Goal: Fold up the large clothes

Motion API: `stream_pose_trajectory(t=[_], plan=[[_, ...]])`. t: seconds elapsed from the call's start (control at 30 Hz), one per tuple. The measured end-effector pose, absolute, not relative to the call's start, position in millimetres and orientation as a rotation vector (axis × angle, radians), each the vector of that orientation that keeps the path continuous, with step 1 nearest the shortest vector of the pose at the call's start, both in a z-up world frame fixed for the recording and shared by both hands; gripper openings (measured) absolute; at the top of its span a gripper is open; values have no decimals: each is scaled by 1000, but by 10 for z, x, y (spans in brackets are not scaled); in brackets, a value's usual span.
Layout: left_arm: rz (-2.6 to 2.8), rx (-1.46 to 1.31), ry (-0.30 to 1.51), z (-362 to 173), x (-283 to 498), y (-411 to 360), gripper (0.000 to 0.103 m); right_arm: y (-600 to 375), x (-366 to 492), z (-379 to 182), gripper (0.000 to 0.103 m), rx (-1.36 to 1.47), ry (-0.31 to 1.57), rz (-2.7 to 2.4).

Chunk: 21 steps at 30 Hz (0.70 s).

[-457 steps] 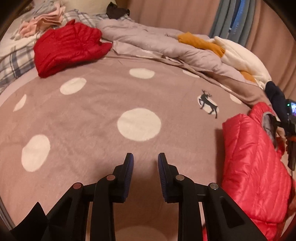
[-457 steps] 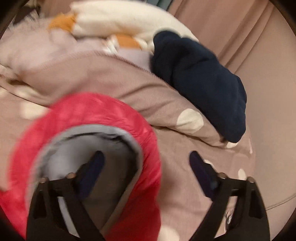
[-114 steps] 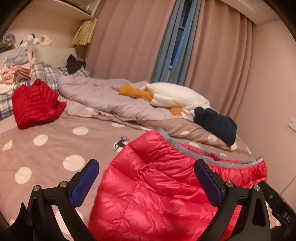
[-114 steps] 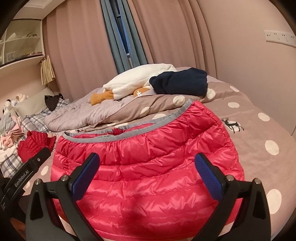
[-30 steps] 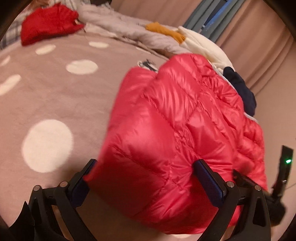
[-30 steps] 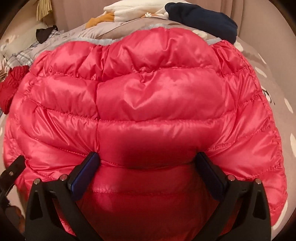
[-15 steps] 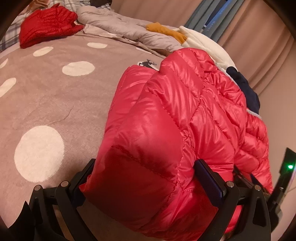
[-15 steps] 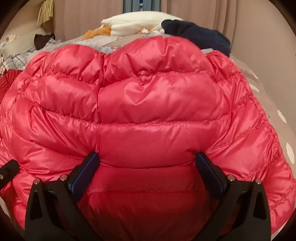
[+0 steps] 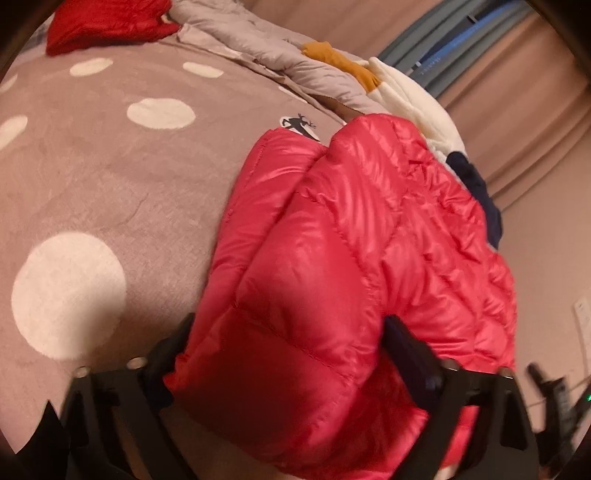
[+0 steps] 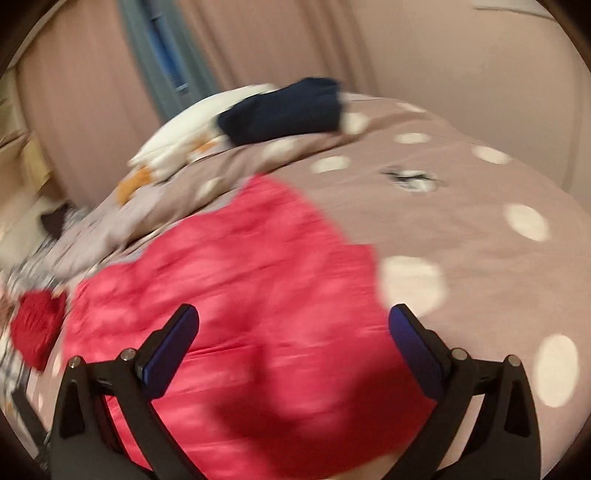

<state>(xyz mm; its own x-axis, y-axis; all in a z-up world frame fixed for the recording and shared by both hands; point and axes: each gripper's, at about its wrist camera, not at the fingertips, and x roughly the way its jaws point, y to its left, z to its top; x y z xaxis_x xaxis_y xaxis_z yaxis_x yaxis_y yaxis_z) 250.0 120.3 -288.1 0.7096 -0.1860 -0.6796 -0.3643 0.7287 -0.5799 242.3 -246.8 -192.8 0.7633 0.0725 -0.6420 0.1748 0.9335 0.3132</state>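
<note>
A red quilted down jacket [image 9: 351, 258] lies folded in a thick bundle on the brown dotted bedspread [image 9: 92, 177]. My left gripper [image 9: 291, 354] is wide open, with the near end of the bundle bulging between its jaws. In the blurred right wrist view the jacket [image 10: 240, 295] lies flat on the bed. My right gripper [image 10: 293, 339] is wide open and empty above its near edge.
A darker red jacket [image 9: 107, 22] lies folded at the far left of the bed. A grey quilt [image 9: 266, 55], a mustard and white garment [image 9: 388, 81] and a navy garment [image 10: 284, 110] are heaped along the far side. Curtains [image 10: 258, 40] hang behind.
My right gripper has pulled back and up off the jacket, so more of the bed shows. My left gripper stays around the bundle's end, shifted slightly.
</note>
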Motion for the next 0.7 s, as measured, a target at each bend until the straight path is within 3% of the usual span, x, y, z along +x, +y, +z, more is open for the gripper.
stream_pose_trajectory(t=[0.07, 0.3, 0.37, 0.43, 0.47, 0.5, 0.57, 0.7], plan=[[85, -811, 792, -2902, 2488, 1204, 78, -2685, 2422, -2041, 103, 433, 764, -161], [-87, -957, 803, -3001, 2541, 1234, 78, -2955, 2583, -2686, 103, 837, 925, 0], [-166, -1016, 814, -3043, 2559, 1237, 70, -2809, 2550, -2755, 101, 871, 872, 0], [-167, -1042, 812, -3058, 2553, 1270, 52, -2642, 2492, -2694, 86, 781, 825, -20], [-150, -1045, 804, -3047, 2541, 1297, 49, -2566, 2492, -2682, 64, 738, 818, -6], [-122, -1029, 790, -3006, 2526, 1321, 45, -2465, 2494, -2658, 54, 734, 799, 13], [-50, -909, 757, -2817, 2485, 1307, 40, -2385, 2450, -2622, 46, 722, 763, 30], [74, -681, 638, -2371, 2308, 1269, 38, -2083, 2413, -2550, 42, 623, 783, 98]])
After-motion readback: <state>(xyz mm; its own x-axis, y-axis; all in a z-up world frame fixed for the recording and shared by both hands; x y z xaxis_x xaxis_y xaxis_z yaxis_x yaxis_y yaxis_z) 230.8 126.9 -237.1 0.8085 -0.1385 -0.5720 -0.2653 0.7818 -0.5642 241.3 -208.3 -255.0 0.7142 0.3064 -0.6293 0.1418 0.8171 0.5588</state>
